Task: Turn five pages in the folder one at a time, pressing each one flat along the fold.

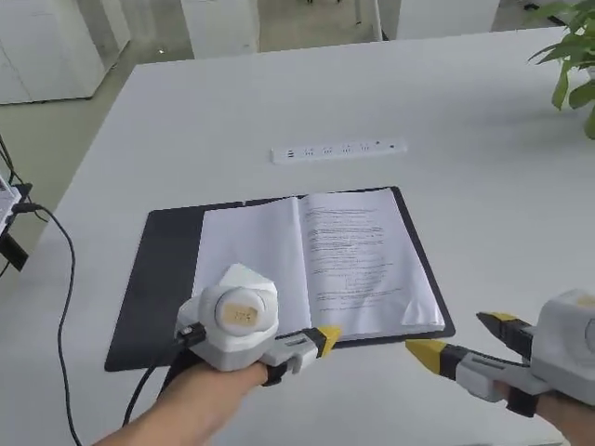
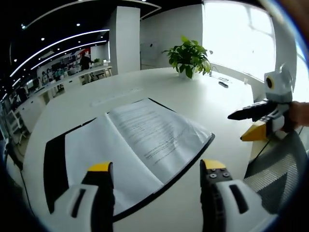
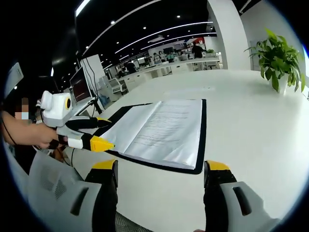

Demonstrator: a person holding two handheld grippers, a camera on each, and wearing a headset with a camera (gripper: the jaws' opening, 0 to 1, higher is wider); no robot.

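Two grippers are hovering at the near side of a white table (image 1: 483, 186), where the folder (image 1: 158, 279) is lying open and flat. Its black cover is showing as a wide band on the left and as a thin border along the right and near edges. The left page (image 1: 249, 251) is looking plain white, while the right page (image 1: 358, 255) is carrying lines of printed text. The fold (image 1: 299, 260) is running from far to near between them.

The left gripper (image 2: 157, 166) is sitting at the folder's near edge, close to the near end of the fold, with its yellow-tipped claw pointing right in the head view. In its own view its jaws are standing spread wide, framing the near part of the pages and pinching nothing. Whether a tip is touching the cover, I cannot tell.

The right gripper (image 1: 462, 336) is hanging over bare table, near and right of the folder's near right corner and apart from it. Its jaws are also gaping wide, pointing left toward the other gripper, and are holding nothing.

A white power strip (image 1: 339, 149) is lying on the table beyond the folder's far edge. A green plant (image 1: 572, 56) is standing at the far right. A black cable (image 1: 65, 307) is trailing down the left side of the table.
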